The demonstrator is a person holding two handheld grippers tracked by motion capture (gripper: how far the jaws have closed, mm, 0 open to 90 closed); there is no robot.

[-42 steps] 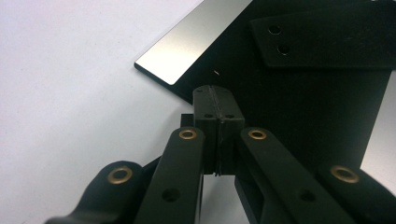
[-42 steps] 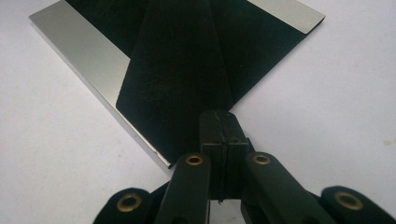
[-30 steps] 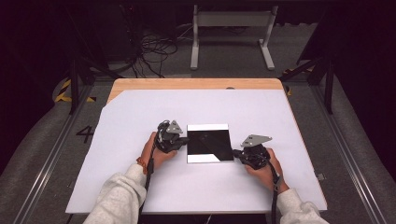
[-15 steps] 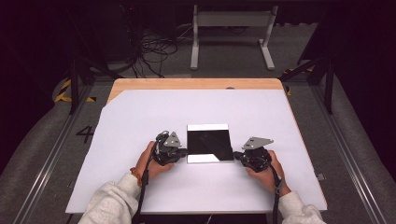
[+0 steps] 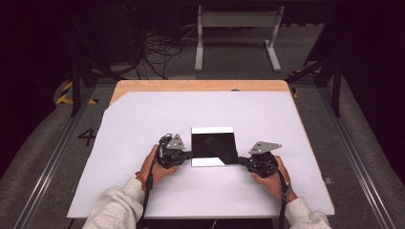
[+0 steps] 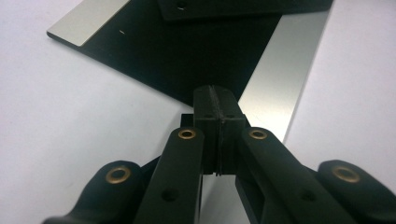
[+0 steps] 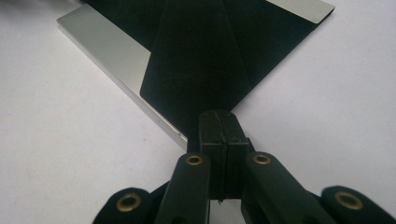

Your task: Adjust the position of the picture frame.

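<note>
Looking down, I see the black square sheet (image 5: 214,146) lying flat near the middle of the white table cover (image 5: 143,119), silver strips along its far and near edges; my left gripper (image 5: 190,154) sits at its near-left corner, jaws pressed together; my right gripper (image 5: 241,161) meets the near-right corner, jaws likewise closed; whether either pinches the sheet, I cannot tell.

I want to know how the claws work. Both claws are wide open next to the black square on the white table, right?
Not quite. Both claws are shut, not wide open. The left gripper view shows the left claw with its jaws pressed together at the black square, and the right gripper view shows the right claw closed the same way. The rest is right: they sit beside the square on the white table.
</note>
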